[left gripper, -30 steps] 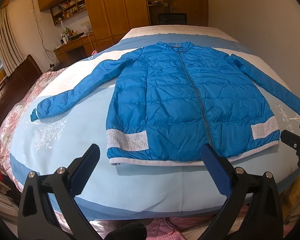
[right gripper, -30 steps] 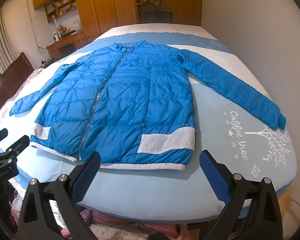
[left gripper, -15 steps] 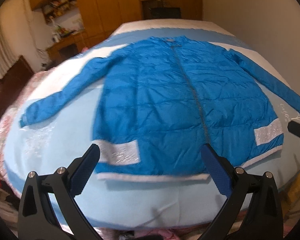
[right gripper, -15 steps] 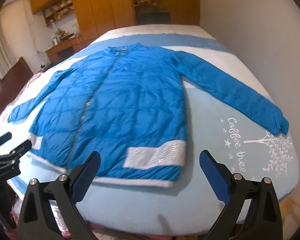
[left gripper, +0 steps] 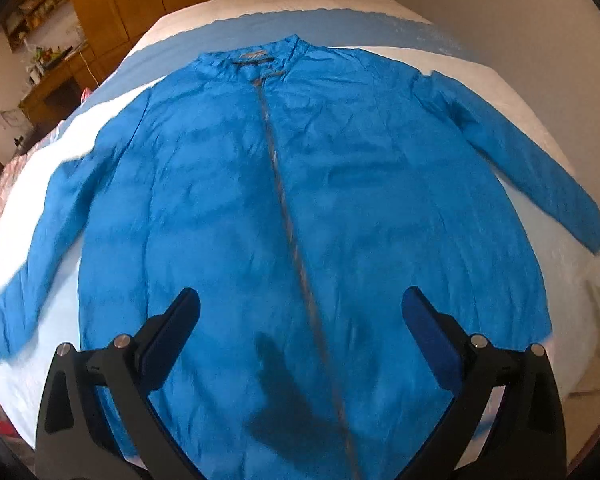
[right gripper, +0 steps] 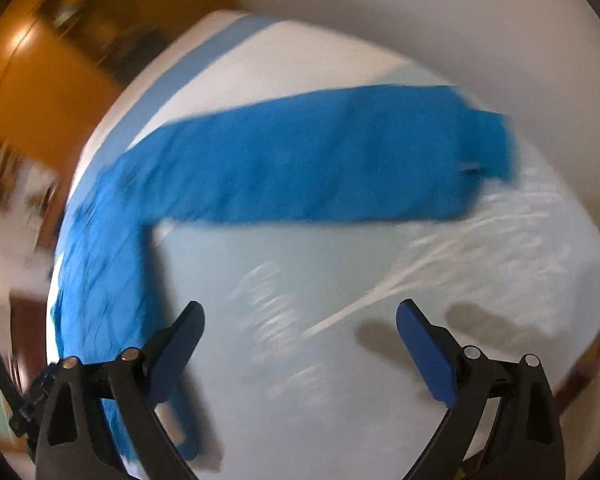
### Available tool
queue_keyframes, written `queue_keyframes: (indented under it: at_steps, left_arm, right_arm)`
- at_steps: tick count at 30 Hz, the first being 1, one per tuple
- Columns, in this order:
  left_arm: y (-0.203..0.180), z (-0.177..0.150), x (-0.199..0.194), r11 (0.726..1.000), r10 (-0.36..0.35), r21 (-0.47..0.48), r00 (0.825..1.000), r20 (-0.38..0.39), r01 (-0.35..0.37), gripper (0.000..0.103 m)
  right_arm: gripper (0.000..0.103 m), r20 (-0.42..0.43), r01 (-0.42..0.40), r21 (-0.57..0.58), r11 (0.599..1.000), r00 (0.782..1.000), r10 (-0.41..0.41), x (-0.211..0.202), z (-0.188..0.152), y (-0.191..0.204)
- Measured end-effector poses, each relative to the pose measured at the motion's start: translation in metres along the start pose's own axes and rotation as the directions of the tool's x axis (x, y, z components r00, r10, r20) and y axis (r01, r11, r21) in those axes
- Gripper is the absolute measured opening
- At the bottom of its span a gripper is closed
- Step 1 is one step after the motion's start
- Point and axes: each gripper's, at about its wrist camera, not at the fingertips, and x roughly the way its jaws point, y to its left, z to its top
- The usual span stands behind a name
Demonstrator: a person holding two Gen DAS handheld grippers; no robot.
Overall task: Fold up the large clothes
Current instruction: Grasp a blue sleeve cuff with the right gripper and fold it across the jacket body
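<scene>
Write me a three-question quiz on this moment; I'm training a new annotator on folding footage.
1. True or false: the left tool is shut on the jacket.
2. In the right wrist view, which part of the jacket lies ahead of the right tool? A) collar B) sleeve C) hood
3. Fill in: the jacket's zipper is ____ (open/closed).

Key
1. False: its jaws stand wide apart above the jacket, holding nothing.
2. B: the sleeve stretches across the bed beyond the open tool.
3. Closed, up to the collar.
</scene>
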Motion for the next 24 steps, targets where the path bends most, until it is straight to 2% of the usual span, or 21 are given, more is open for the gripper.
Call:
queue_keyframes:
  at_steps: [4,9,14,16,18,20,21,22,24]
  left_arm:
    - [-0.02,0.048,0.03,1.0,-0.007,0.029,1.0,-0.026,0.007,0.1]
    - [-0.037,0.086,0.067,0.997,-0.076,0.007,0.995,-0.067,0.077,0.099]
    - [-0.041,0.101,0.094,0.993,-0.116,-0.028,0.99,-0.077,0.114,0.099]
    - [-0.039,0.104,0.102,0.992,-0.122,-0.045,0.99,-0.077,0.119,0.096]
    - [-0.037,0.106,0.108,0.991,-0.128,-0.058,0.989,-0.077,0.124,0.09]
    - [-0.034,0.108,0.113,0.99,-0.128,-0.067,0.989,-0.078,0.123,0.081]
    - [-0.034,0.109,0.115,0.99,-0.123,-0.071,0.989,-0.076,0.118,0.081]
    - [-0.033,0.11,0.117,0.991,-0.122,-0.071,0.99,-0.07,0.117,0.081]
    - [-0.033,0.109,0.117,0.991,-0.118,-0.067,0.992,-0.052,0.115,0.079]
  right_arm:
    - [0.097,-0.024,0.005,0.083,0.997,1.0,-0.003,0.007,0.023,-0.033]
    - [0.094,-0.039,-0.024,0.172,0.985,0.999,0.031,0.027,0.045,-0.061]
    - [0.094,-0.006,-0.048,0.172,0.984,0.999,0.05,0.034,0.058,-0.06]
    - [0.086,-0.003,-0.061,0.164,0.984,0.998,0.062,0.037,0.061,-0.06]
    - [0.085,-0.001,-0.049,0.15,0.988,0.999,0.049,0.041,0.063,-0.055]
    - [0.077,0.015,-0.026,0.126,0.992,1.0,0.025,0.044,0.068,-0.049]
    - [0.064,0.027,-0.02,0.119,0.993,1.0,0.017,0.045,0.071,-0.048]
    - [0.044,0.036,-0.017,0.115,0.993,0.999,0.013,0.047,0.073,-0.047]
    - [0.027,0.039,-0.057,0.106,0.993,0.998,0.053,0.049,0.076,-0.047]
